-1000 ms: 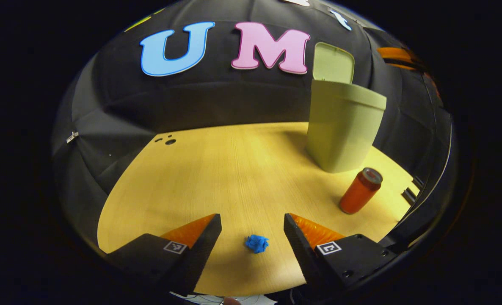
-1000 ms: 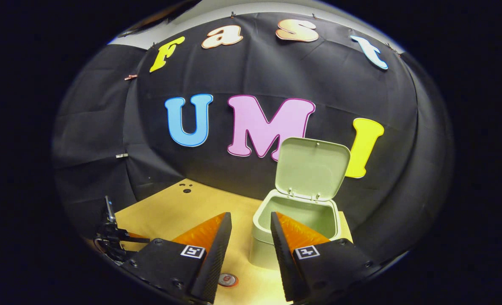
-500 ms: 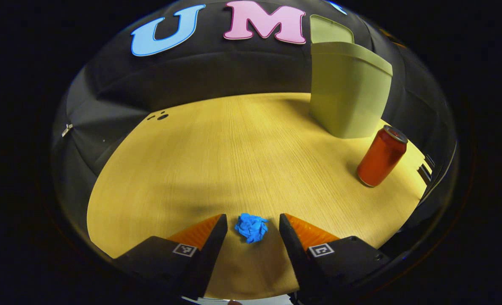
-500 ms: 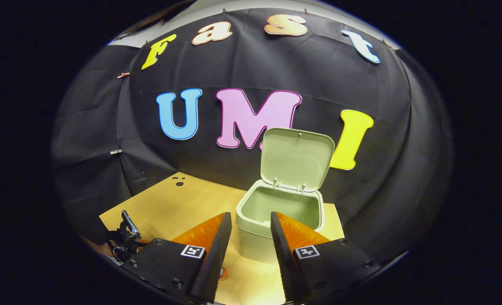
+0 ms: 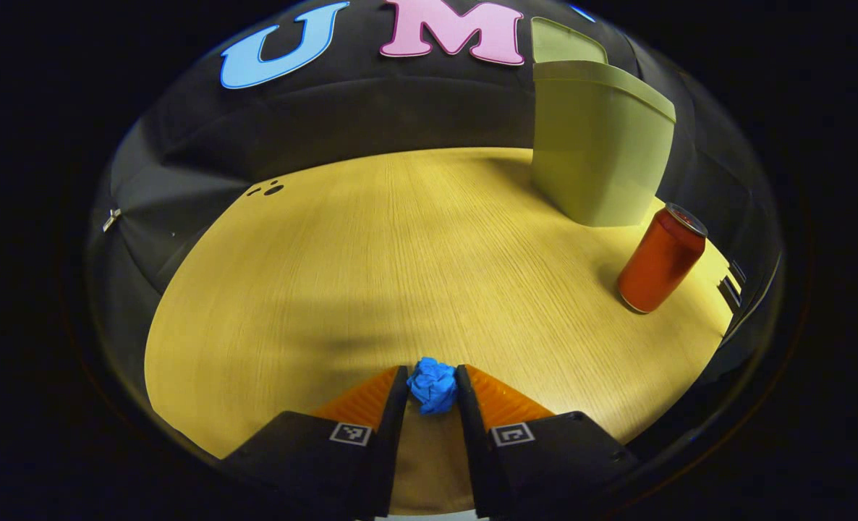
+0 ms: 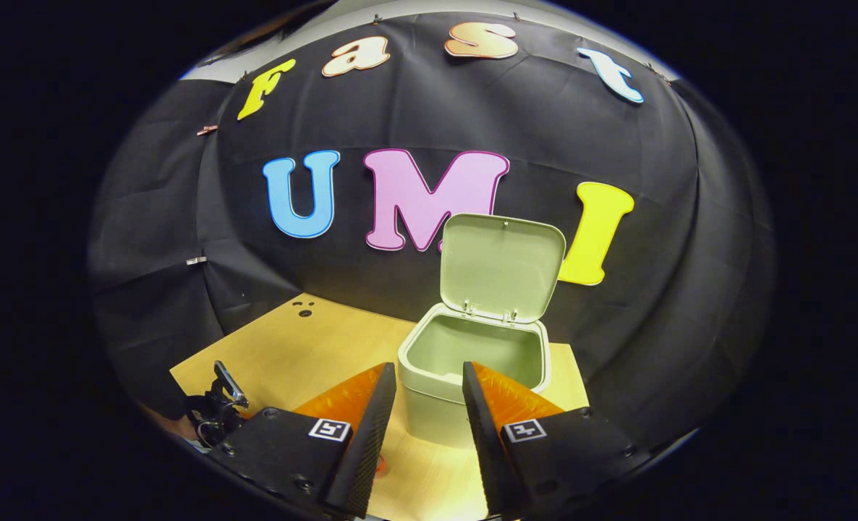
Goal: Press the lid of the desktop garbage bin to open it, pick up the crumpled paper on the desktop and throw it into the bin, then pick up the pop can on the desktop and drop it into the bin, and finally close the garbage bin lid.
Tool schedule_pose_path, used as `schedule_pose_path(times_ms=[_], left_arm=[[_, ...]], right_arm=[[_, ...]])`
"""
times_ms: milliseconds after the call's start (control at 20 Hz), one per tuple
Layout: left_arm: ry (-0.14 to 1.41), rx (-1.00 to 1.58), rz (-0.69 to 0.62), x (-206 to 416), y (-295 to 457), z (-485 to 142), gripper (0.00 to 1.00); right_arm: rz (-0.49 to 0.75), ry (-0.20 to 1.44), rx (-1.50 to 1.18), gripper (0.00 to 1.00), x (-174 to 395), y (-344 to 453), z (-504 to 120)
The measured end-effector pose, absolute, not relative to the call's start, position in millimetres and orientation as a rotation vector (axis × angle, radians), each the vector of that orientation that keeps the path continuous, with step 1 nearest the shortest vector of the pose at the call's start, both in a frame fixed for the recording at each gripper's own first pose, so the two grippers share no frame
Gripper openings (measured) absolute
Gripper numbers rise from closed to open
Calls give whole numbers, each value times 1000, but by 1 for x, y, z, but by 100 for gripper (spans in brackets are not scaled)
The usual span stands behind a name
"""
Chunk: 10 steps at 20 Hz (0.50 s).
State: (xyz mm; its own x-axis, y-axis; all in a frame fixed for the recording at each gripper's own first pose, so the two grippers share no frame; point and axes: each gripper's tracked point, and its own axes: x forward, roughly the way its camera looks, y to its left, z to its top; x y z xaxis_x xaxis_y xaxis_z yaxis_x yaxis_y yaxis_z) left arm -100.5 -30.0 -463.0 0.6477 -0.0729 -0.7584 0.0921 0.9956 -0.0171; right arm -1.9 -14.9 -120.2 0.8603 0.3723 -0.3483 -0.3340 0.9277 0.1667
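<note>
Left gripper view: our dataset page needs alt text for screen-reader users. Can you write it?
The left gripper pinches a blue crumpled paper between its fingers on a wooden desktop. Farther right, an orange pop can stands before a green garbage bin, lid raised.

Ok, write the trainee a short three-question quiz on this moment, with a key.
1. True or false: the bin lid stands open.
2. What sits between the fingers of the left tongs? A) the pop can B) the crumpled blue paper C) nothing
3. Fill in: the pop can stands upright on the table beside the green ____.

Key:
1. True.
2. B: the crumpled paper is pinched between both fingers.
3. Bin.
</note>
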Motion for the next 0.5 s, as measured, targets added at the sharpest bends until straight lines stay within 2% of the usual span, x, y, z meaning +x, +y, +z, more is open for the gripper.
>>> schedule_pose_path(times_ms=[50,150,500], left_arm=[[862,28,-91,-100,-28,-462,41],[853,35,-83,-95,-25,-455,39],[680,11,-112,-47,-43,-366,41]], right_arm=[[370,385,100,62,-2,-15,-121],[372,386,99,62,-3,-14,-121],[397,393,122,64,-11,-7,-124]])
